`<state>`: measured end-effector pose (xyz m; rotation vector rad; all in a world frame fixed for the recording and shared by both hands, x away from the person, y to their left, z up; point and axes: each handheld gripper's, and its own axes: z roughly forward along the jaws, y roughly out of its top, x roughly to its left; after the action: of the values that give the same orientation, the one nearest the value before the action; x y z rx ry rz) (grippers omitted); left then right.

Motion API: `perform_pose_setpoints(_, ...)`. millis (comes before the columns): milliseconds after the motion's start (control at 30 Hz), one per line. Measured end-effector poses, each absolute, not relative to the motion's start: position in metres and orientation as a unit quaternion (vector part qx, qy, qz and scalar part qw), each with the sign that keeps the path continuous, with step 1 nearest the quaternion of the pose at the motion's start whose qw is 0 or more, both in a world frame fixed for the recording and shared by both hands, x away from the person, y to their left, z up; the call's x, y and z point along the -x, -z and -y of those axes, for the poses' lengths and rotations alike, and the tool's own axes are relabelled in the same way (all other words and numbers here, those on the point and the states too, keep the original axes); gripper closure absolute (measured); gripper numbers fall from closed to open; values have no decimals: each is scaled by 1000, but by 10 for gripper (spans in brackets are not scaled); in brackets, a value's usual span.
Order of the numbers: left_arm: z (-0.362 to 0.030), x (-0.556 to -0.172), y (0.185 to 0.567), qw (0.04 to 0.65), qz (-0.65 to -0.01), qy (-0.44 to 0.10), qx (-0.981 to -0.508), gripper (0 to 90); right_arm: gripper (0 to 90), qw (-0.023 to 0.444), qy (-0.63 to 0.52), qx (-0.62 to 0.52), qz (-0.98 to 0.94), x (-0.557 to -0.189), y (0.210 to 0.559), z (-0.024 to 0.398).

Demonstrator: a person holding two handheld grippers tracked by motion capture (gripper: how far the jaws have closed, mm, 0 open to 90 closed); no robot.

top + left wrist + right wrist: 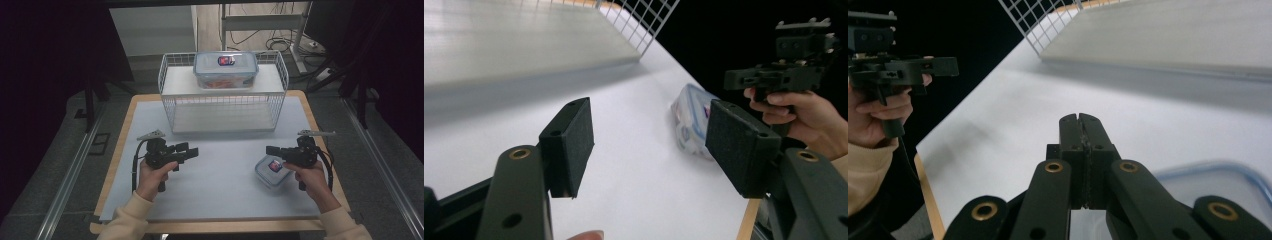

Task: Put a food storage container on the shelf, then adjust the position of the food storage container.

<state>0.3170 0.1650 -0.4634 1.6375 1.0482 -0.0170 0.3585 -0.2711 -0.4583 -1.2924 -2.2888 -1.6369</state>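
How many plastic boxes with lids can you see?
2. One large lidded box sits on top of the wire rack; one small lidded box lies on the table under the right gripper.

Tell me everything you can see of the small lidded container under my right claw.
The small container is a clear plastic box with rounded corners, a blue-rimmed lid and a red and blue label on top. The lid is on. It lies flat on the white mat near the table's right front, apart from the wire rack. The right claw, jaws shut, hovers just above it; whether they touch can't be told. The contents are too blurred to tell.
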Motion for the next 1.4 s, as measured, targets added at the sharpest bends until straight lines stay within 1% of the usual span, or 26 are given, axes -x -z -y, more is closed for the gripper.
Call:
perform_pose_setpoints(67, -162, -316, 468, 558, -446, 10, -699, 356, 889, 28, 533, 417, 736, -355, 461, 273)
perform_pose_setpoints(233, -158, -314, 473, 548, -445, 10, -708, 350, 889, 22, 526, 413, 743, -349, 462, 275)
perform_pose_setpoints(567, -160, -309, 478, 543, -451, 6, -708, 339, 889, 13, 523, 414, 745, -340, 463, 282)
perform_pose_setpoints(633, -160, -308, 478, 543, -452, 6, -708, 335, 889, 3, 526, 414, 743, -332, 460, 289)
perform_pose_setpoints(900, -159, -306, 482, 533, -450, 0, -716, 331, 889, -6, 528, 423, 737, -313, 459, 308)
perform_pose_setpoints(1067, -159, -308, 486, 527, -457, -1, -717, 329, 889, -11, 513, 435, 740, -304, 470, 320)
perform_pose_setpoints(1100, -158, -308, 488, 525, -458, -1, -718, 329, 889, -6, 505, 443, 741, -302, 474, 323)
perform_pose_setpoints(1400, -158, -309, 493, 520, -460, -2, -719, 329, 890, -11, 473, 437, 765, -286, 490, 327)
